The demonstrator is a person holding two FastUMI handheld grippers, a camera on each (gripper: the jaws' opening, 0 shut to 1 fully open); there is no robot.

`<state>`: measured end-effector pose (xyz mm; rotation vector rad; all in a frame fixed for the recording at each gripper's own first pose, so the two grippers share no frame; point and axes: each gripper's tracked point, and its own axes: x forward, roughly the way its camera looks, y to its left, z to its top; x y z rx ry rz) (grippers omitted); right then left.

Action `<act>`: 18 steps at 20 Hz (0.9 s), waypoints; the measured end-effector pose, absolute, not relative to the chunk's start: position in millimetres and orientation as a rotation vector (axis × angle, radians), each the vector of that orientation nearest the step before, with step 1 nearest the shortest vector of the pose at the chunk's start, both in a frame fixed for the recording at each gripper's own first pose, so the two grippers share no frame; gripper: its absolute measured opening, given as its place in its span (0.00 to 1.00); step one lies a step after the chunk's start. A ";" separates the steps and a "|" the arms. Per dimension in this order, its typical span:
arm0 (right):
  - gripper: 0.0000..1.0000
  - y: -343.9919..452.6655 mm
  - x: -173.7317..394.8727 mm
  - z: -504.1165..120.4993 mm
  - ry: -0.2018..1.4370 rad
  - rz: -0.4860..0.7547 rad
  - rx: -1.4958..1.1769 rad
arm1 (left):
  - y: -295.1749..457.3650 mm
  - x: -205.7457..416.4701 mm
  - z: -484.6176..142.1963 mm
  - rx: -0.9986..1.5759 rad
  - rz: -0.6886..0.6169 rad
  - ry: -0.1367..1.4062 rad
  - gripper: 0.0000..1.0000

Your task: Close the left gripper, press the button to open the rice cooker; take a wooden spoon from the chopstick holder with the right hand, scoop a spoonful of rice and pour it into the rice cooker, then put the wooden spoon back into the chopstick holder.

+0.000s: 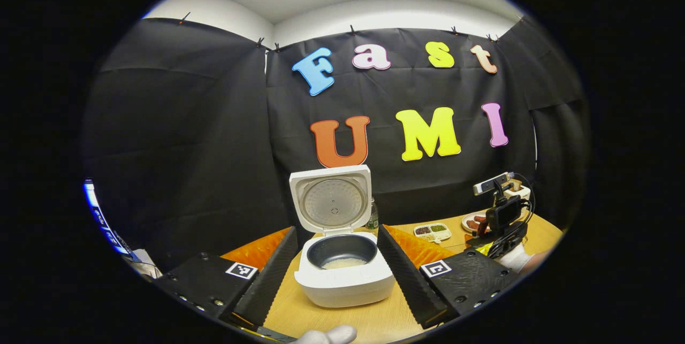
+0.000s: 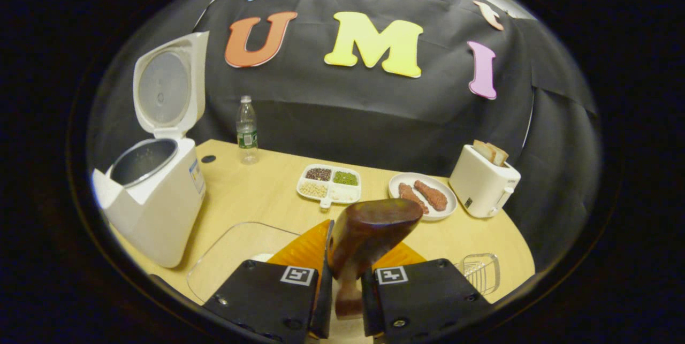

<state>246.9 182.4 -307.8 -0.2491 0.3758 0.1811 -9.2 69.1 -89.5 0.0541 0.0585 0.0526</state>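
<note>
The white rice cooker [image 1: 342, 280] stands open with its lid [image 1: 332, 199] upright, and a little white rice [image 1: 342, 264] lies in its dark pot. My left gripper [image 1: 337, 230] is open, its fingers wide on either side of the cooker and a short way in front of it. My right gripper [image 2: 350, 258] is shut on the handle of the dark wooden spoon [image 2: 372, 231], whose bowl points up and forward with no rice seen on it. The cooker [image 2: 155, 199] is off to its left. A wire holder [image 2: 479, 272] sits low on the right. In the left gripper view the right gripper [image 1: 500, 215] is held at the far right.
On the wooden table [image 2: 257, 194] are a water bottle [image 2: 246, 130], a divided dish of grains [image 2: 329, 183], a plate of sausages [image 2: 423, 194] and a white toaster [image 2: 484, 178]. A clear container [image 2: 241, 253] lies just ahead of the right gripper, on its left.
</note>
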 end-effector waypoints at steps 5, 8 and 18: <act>0.29 199.7 245.0 -325.2 0.394 0.227 -0.402 | 73.2 -9.5 -91.0 0.041 0.064 0.062 0.95; 0.29 208.8 239.9 -330.3 0.422 0.239 -0.350 | 77.9 -11.3 -89.4 0.043 0.073 0.058 0.95; 0.29 236.2 223.9 -339.8 0.521 0.279 0.129 | 90.0 -14.2 -91.0 0.042 0.094 0.070 0.95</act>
